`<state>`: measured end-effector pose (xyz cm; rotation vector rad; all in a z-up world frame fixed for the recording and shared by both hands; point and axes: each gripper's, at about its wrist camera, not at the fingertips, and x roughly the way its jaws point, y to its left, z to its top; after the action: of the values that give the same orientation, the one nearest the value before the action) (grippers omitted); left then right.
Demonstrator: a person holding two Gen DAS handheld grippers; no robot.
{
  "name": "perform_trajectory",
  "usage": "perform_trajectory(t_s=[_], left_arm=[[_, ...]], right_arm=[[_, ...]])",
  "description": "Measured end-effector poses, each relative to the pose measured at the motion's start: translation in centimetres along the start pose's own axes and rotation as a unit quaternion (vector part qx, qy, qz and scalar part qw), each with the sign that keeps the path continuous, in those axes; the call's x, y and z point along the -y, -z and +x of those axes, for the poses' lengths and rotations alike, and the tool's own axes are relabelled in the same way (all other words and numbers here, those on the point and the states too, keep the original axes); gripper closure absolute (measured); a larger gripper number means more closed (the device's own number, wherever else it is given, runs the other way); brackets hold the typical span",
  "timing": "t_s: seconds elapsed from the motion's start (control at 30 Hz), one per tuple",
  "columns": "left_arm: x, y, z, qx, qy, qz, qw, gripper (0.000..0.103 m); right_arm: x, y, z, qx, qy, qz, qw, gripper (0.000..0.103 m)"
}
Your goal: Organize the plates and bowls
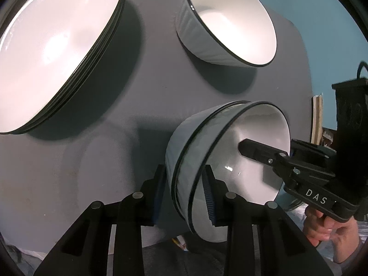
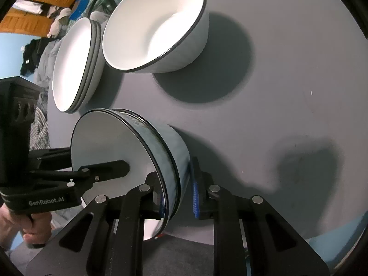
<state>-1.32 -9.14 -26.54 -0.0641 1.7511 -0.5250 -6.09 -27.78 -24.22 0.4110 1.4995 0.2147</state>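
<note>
Two nested white bowls with dark rims (image 1: 195, 151) (image 2: 115, 147) sit at the near edge of the grey table (image 1: 138, 96) (image 2: 287, 96). My left gripper (image 1: 184, 191) is shut on their wall, one pad outside and one inside. From the opposite side my right gripper (image 2: 177, 197) is shut on the wall the same way. Its inner finger (image 1: 255, 150) shows inside the bowl, as does the left gripper's inner finger (image 2: 108, 168). A single white bowl (image 1: 230, 23) (image 2: 156, 27) stands further back. A stack of several white plates (image 1: 57, 53) (image 2: 71, 64) lies beside it.
A person's hand holds each gripper's handle (image 1: 322, 225) (image 2: 25, 225). Beyond the table's far side are clothes and wooden furniture (image 2: 34, 2). The grey tabletop to the right of the nested bowls is bare (image 2: 299, 161).
</note>
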Motion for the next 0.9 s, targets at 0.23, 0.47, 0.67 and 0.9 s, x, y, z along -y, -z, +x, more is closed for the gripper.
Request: perform_trajectory(t_s=[0.23,0.47,0.67,0.9], left_arm=[[1.2,-0.3,0.0,-0.007,-0.015,0.007,0.9998,0.072],[3.0,-1.1,-1.1,-0.002,-0.012,0.006,0.9999,0.073],[4.2,-1.9,-4.1,0.011,-0.005,0.015,0.9998,0.073],[5.4,-4.8,-7.6,0.040,-0.007,0.024,0.9989,0.073]], right_arm=[[-1.3,-0.3,0.3,-0.001,0.007,-0.001,1.000,0.088],[-2.0,-0.9,-0.7,0.006,0.004,-0.003,1.000,0.088],[-1.2,-1.3,-3.6,0.021,0.005,0.003,1.000,0.087],[-1.5,-3.3,-6.7,0.047,0.010,-0.006,0.999,0.087]])
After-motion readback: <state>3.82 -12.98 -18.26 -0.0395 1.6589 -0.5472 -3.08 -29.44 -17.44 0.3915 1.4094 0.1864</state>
